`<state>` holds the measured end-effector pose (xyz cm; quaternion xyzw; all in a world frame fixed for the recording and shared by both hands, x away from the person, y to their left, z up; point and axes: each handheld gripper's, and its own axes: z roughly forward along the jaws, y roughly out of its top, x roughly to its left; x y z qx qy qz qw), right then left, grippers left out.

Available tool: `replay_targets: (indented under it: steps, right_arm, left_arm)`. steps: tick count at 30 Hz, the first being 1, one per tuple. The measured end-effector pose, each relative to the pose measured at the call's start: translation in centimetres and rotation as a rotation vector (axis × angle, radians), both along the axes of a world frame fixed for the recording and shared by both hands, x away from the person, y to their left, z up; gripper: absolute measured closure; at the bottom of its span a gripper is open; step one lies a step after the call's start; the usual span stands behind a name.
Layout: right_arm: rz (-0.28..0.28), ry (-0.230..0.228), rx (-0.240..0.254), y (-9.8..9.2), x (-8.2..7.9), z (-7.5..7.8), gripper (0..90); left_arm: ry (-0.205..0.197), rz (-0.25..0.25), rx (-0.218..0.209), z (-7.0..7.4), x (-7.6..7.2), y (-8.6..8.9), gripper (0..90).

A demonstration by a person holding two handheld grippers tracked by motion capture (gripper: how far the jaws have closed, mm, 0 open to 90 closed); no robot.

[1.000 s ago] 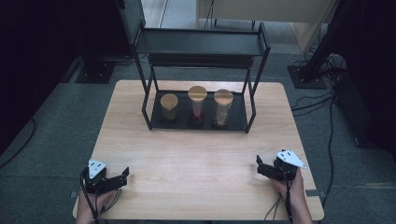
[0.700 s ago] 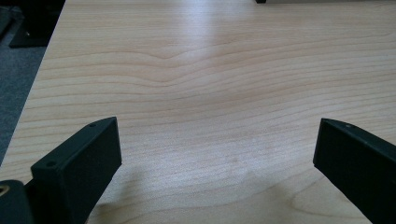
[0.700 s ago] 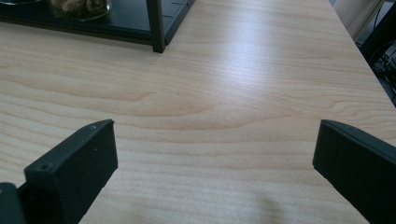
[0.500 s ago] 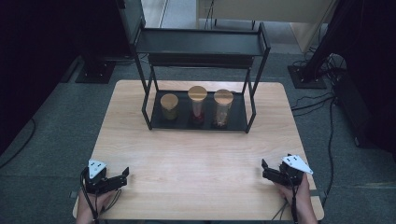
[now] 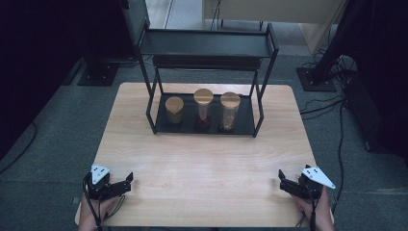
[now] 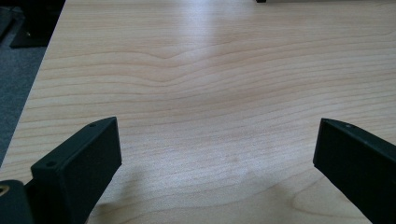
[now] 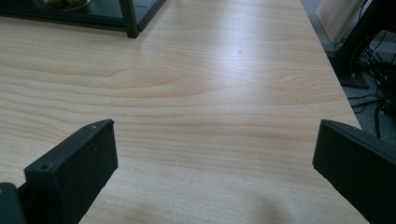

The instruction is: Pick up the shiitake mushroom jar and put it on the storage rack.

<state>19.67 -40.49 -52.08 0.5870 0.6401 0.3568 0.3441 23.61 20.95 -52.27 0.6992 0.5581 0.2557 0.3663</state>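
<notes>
Both grippers rest wide open and empty at the near corners of the table.

The left gripper sits at the near left corner and the right gripper at the near right, each with its fingers spread far apart over bare wood, holding nothing. Well apart from both, at the far side, a black two-tier rack carries three cork-lidded jars in a row on its lower tray: a short jar, a tall middle jar and a tall right jar.
</notes>
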Motion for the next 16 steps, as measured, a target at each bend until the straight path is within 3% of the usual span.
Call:
replay_targets:
  steps: [16]
  right_arm:
    - [0.004, -0.04, 0.013, -0.42, -0.79, 0.06, 0.0]
  left_arm:
    - [0.004, 0.003, 0.007, 0.0, 0.02, -0.06, 1.2]
